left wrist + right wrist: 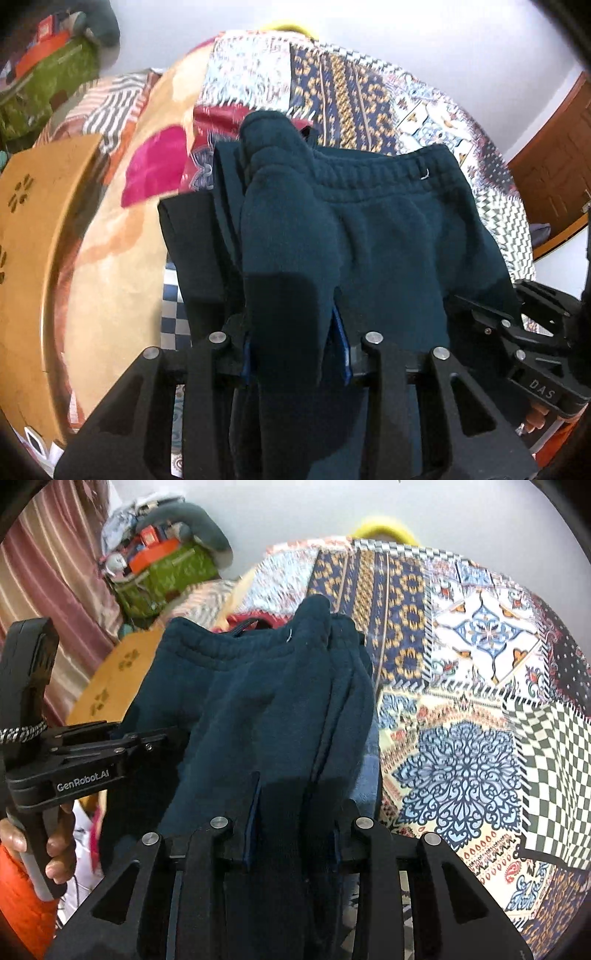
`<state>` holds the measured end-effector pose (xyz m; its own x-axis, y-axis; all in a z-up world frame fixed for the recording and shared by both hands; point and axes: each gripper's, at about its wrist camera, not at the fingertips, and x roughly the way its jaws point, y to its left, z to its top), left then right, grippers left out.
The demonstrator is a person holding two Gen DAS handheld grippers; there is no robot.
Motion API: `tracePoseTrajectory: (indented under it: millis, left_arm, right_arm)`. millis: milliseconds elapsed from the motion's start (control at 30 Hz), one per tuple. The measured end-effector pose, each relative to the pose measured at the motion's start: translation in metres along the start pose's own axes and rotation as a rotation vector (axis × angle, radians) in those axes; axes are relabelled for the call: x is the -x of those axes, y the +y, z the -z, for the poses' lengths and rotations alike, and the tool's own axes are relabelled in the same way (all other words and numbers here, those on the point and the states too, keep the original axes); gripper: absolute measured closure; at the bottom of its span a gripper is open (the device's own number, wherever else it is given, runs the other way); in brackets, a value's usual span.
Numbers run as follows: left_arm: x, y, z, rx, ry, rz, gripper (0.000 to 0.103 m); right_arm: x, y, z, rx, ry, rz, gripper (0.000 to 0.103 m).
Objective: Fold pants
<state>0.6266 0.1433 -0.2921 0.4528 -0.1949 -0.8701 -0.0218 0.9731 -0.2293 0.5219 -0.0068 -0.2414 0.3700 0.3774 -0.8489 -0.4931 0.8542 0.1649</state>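
Observation:
Dark teal sweatpants [388,229] are held up over a patterned bedspread, with the elastic waistband at the far edge. My left gripper [291,343] is shut on a bunched fold of the pants at their left side. My right gripper [291,823] is shut on the pants [240,709] at their right side. Each gripper shows in the other's view: the right one [517,325] at the right edge, the left one [92,753] at the left edge, held in a hand. The fingertips of both are hidden in the cloth.
A patchwork bedspread [461,701] covers the bed under the pants. A wooden headboard [33,258] stands on the left. A pink and cream blanket [147,177] lies beside it. Cluttered bags [162,568] sit by the wall. A wooden door [554,166] is at the right.

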Motion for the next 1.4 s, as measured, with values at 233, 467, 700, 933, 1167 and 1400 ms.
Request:
tracePoseTrajectory:
  millis: [233,467,700,933,1167,1400]
  left_arm:
    - [0.027,0.003,0.009,0.020,-0.038,-0.080,0.045]
    - [0.123,-0.017,0.039,-0.058,-0.199,-0.133,0.045]
    - [0.252,-0.060,0.095,-0.114,-0.407,-0.047,0.045]
    - [0.363,-0.100,0.166,-0.168,-0.595,-0.027,0.045]
    - [0.450,-0.129,0.258,-0.210,-0.796,-0.023,0.043]
    - [0.484,-0.145,0.313,-0.207,-0.882,-0.088,0.030]
  right_arm:
    - [0.024,-0.001,0.016,0.038,-0.035,0.112,0.058]
    - [0.099,0.003,0.034,0.028,-0.171,0.074,0.058]
    - [0.218,0.029,0.070,0.036,-0.386,0.029,0.058]
    - [0.316,0.072,0.116,0.061,-0.609,-0.011,0.058]
    - [0.375,0.102,0.173,0.073,-0.747,-0.044,0.058]
    - [0.407,0.124,0.220,0.093,-0.843,-0.002,0.050]
